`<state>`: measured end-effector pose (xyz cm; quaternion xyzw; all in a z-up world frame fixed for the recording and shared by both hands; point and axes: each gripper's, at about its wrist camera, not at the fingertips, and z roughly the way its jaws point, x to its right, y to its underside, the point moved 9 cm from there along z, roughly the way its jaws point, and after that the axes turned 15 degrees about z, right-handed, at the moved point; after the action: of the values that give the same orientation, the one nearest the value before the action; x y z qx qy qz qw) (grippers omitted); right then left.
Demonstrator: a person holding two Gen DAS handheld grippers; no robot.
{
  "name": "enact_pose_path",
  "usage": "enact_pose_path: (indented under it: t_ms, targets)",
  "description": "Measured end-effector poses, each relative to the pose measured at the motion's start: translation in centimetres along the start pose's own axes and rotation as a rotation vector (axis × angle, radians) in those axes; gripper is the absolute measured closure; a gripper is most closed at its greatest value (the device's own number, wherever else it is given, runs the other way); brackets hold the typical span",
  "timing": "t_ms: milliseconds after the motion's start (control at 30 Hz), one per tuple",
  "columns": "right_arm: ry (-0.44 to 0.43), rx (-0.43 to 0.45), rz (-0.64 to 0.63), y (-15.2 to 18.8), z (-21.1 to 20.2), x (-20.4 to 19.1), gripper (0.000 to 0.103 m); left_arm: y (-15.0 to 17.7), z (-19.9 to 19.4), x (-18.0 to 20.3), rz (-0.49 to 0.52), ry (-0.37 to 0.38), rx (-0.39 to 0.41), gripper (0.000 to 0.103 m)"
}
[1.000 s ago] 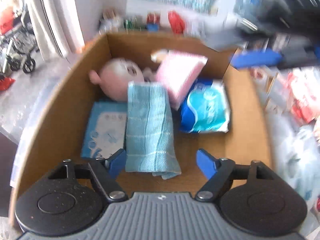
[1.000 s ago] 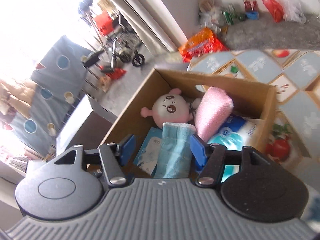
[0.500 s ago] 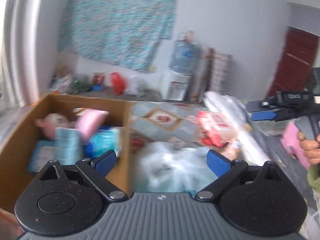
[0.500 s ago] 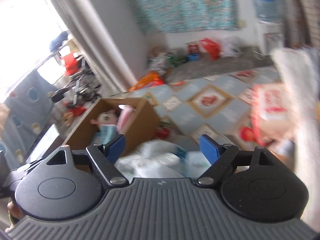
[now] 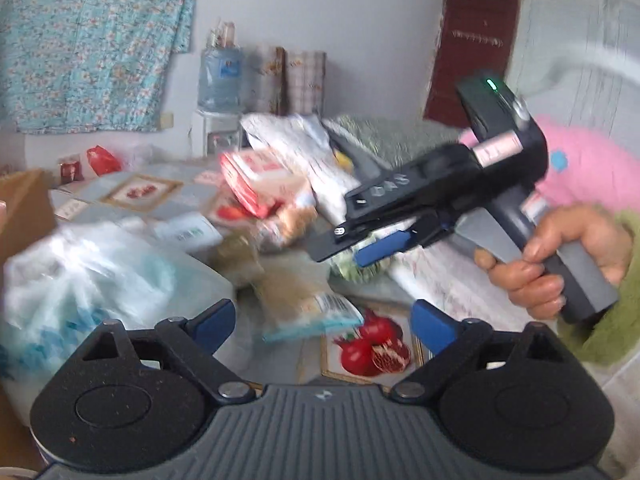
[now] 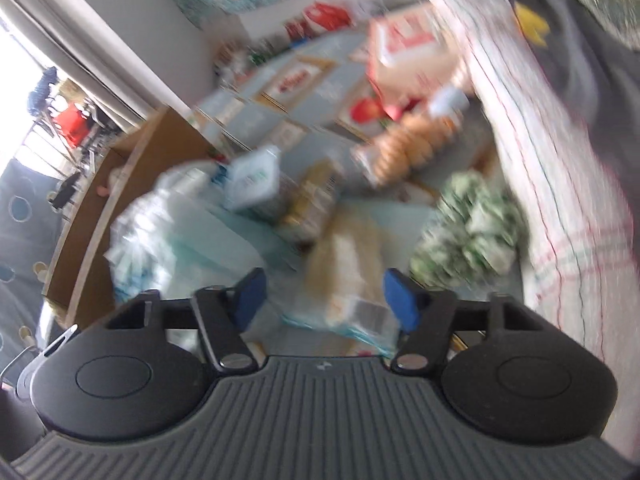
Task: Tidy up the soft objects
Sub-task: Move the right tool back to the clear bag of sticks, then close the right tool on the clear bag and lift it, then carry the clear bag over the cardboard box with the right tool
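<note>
- Both tongs gape wide and hold nothing: left gripper (image 5: 323, 322), then right gripper (image 6: 323, 295).
- At far left the cardboard box (image 6: 120, 184) shows only its wall here; how full it is cannot be told.
- Sorting looks unfinished: a white plastic bag (image 5: 80, 272) lies near the left gripper, and a green-white soft bundle (image 6: 468, 232) sits just right of the right gripper, both unpacked.
</note>
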<state>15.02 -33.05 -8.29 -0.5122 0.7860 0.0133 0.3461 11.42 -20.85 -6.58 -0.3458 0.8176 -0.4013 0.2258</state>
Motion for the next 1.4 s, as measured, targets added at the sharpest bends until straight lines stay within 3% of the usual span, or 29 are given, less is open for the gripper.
enact_pose_path:
  t_ms: [133, 200, 300, 467, 767, 833, 967, 1100, 1400]
  targets:
    - [0.027, -0.033, 0.023, 0.3, 2.2, 1.7, 0.052, 1.6, 2.9, 1.6, 0.048, 0.001, -0.080, 0.022]
    - [0.035, -0.031, 0.017, 0.3, 3.2, 1.9, 0.053, 2.1, 3.4, 1.8, 0.070, 0.000, -0.092, 0.023]
    - [0.052, -0.064, -0.010, 0.7, 4.8, 2.3, 0.068, 2.7, 3.5, 2.0, 0.082, 0.001, -0.102, 0.023]
    - [0.038, -0.085, -0.059, 1.7, 5.0, 2.3, 0.073, 3.3, 4.1, 1.1, 0.057, 0.004, -0.121, 0.022]
    - [-0.002, -0.151, 0.020, 4.9, 2.6, 3.7, 0.071, 3.9, 6.4, 1.7, 0.053, 0.062, -0.186, 0.013]
    - [-0.025, -0.147, 0.057, 4.9, 2.0, 3.6, 0.070, 3.9, 7.0, 2.0, 0.056, 0.072, -0.198, 0.012]
    - [-0.021, -0.110, 0.087, 4.0, 2.0, 3.9, 0.059, 3.9, 8.1, 2.1, 0.046, 0.088, -0.224, 0.010]
    - [-0.028, -0.133, 0.118, 3.6, 3.3, 4.0, 0.059, 4.0, 9.3, 1.9, 0.011, 0.105, -0.250, 0.010]
    - [-0.070, -0.127, 0.156, 3.2, 4.0, 4.0, 0.059, 3.4, 10.1, 1.5, 0.004, 0.077, -0.227, 0.012]
